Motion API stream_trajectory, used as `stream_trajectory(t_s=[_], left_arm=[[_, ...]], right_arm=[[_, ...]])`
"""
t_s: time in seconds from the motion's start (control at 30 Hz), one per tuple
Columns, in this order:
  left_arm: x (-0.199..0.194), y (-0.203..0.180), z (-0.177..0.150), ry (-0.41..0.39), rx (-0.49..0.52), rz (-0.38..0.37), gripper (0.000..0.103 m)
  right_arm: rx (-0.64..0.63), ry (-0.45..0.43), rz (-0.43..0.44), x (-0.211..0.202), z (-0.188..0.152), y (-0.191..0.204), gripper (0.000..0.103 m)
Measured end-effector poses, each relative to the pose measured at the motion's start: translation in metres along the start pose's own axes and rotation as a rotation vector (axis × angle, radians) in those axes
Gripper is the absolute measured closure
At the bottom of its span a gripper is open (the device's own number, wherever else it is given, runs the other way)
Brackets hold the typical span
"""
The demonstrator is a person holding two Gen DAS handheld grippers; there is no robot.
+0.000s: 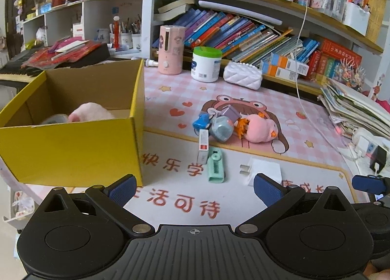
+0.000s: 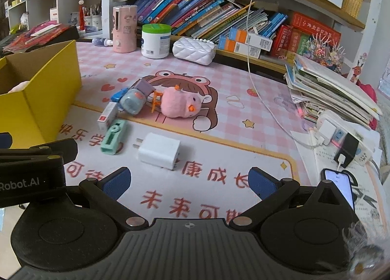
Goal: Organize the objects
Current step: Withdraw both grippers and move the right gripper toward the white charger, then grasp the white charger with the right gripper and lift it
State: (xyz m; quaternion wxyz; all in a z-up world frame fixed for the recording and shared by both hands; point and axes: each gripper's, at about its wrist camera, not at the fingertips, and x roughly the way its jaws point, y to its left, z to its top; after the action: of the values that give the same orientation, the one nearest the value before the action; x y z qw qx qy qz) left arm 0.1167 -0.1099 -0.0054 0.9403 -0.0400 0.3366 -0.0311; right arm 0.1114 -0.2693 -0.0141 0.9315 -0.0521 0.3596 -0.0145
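Left wrist view: left hand-held gripper [image 1: 193,188] fingers spread wide, empty, above the bench [image 1: 170,197]; yellow box [image 1: 73,143] at 10 o'clock, white charger [image 1: 264,170] at 1 o'clock. Right hand-held gripper [image 2: 189,182] likewise spread, empty; pink plush chick [image 2: 181,104] at 12 o'clock beside the green stapler [image 2: 114,136].

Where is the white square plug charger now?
The white square plug charger lies on the desk mat, just right of the mint green stapler, ahead of the right gripper.

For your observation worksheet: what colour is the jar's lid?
Green lid, white jar; right wrist view shows it best.
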Motion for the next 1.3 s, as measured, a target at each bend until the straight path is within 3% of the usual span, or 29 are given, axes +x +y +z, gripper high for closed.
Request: stream_trajectory(t_s=[0.6,1.3], left_arm=[[0.017,-0.025,0.015,-0.030,-0.023,0.092,0.000],[0.024,-0.014,0.019,-0.029,-0.070,0.157,0.000]], right_arm=[[-0.028,0.005,0.117,0.040,0.018,-0.030,0.000],[-0.051,0.062,0.198,0.077,0.025,-0.021,0.008]])
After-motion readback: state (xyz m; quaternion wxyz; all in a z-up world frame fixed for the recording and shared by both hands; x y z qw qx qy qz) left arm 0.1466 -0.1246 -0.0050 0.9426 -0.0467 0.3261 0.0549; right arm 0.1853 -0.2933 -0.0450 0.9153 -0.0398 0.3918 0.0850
